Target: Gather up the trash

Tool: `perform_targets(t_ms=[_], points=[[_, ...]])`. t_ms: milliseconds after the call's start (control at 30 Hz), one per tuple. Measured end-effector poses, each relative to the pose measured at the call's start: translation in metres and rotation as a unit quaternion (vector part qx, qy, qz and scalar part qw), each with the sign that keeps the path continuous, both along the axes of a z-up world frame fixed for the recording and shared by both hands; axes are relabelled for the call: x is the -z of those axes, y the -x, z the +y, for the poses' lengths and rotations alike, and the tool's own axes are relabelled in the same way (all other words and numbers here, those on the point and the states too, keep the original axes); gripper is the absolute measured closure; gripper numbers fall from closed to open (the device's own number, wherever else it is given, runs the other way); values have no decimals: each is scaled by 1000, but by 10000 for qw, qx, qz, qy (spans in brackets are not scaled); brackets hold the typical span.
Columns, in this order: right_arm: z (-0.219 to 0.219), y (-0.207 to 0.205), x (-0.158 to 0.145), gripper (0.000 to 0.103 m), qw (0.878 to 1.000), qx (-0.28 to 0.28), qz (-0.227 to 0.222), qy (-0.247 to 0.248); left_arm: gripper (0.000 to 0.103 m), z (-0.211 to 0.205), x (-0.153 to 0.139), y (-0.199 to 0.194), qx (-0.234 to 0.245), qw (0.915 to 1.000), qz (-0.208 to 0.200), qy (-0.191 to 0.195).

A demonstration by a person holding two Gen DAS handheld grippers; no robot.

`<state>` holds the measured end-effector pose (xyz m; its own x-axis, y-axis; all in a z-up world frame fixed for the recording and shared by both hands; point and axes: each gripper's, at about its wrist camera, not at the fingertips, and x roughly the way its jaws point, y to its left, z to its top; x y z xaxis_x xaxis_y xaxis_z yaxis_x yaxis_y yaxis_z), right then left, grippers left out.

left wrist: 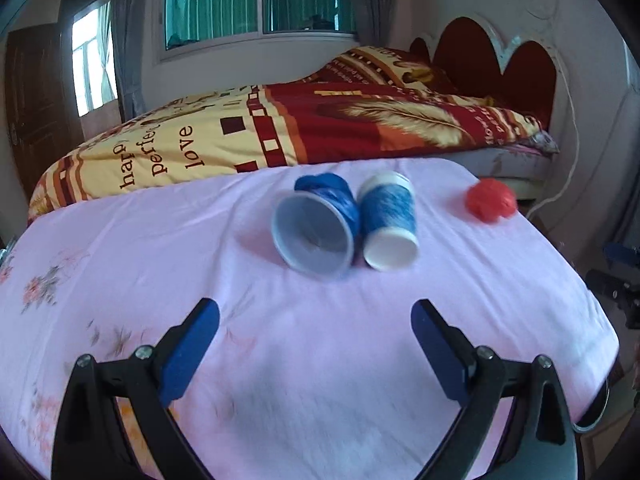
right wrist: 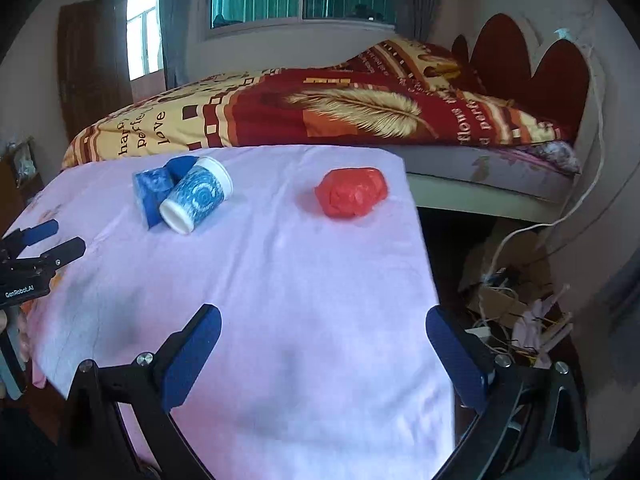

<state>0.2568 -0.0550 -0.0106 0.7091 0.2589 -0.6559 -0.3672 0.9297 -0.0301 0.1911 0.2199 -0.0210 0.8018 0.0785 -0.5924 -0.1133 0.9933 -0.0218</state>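
Left gripper (left wrist: pixel 316 312): jaws spread wide, nothing between them, blue pads (left wrist: pixel 188 354) above pink cloth (left wrist: pixel 320 360). Also visible at left edge of right wrist view (right wrist: pixel 60 236), fingers apart, low over the cloth.

Right gripper (right wrist: pixel 322 320): jaws spread wide, empty, blue pads (right wrist: pixel 192 360) over near part of pink cloth (right wrist: pixel 300 320), right finger past the cloth's right edge.

Crushed blue cup (left wrist: pixel 316 232): lying on its side on the cloth, open mouth toward left wrist camera, ahead of the left gripper and well apart from it. In right wrist view (right wrist: pixel 154 192), far left portion of cloth.

Blue-and-white paper cup (left wrist: pixel 388 222): lying on its side, touching the crushed cup on its right, base toward the camera. In right wrist view (right wrist: pixel 198 196), leaning against the crushed cup.

Red crumpled plastic wad (left wrist: pixel 491 200): on far right corner of cloth, apart from both cups. In right wrist view (right wrist: pixel 352 192), ahead of the right gripper, near the cloth's right edge.

Bed with red-and-yellow printed quilt (left wrist: pixel 280 128), beyond the cloth. Red scalloped headboard (left wrist: pixel 500 60) at right. Window with green curtains (left wrist: pixel 256 0) behind. Cables and clutter on floor (right wrist: pixel 516 300), right of cloth.
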Motion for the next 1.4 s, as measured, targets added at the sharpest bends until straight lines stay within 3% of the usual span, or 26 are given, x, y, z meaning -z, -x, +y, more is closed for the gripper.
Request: perform_targets(t_ms=[300,700,800,867,967,1133,1400], points=[[19,-75,15,0,9998,67,168,-83,6,25,16,-67,175,9997,142,13],[29,-166,30,0,9965,533,560,-322,5,25,20,-102,625,9979,171,78],[31,-173,35,21,9960,494,669,-338,5,23,21,-106,679,9974,213,132],[29,-174,39,45,9954,492,739,-347,18,23,22,-107,725,9969,236,215],[26,-170,40,70,9955,457,723,-396,19,24,20,-103,689,9971,199,250],[22,-156,36,79,9969,246,615,-415,19,26,14,-89,530,9984,45,201],[18,-112,19,82,9989,-6,212,-414,19,30,7,-58,368,9989,-46,297]])
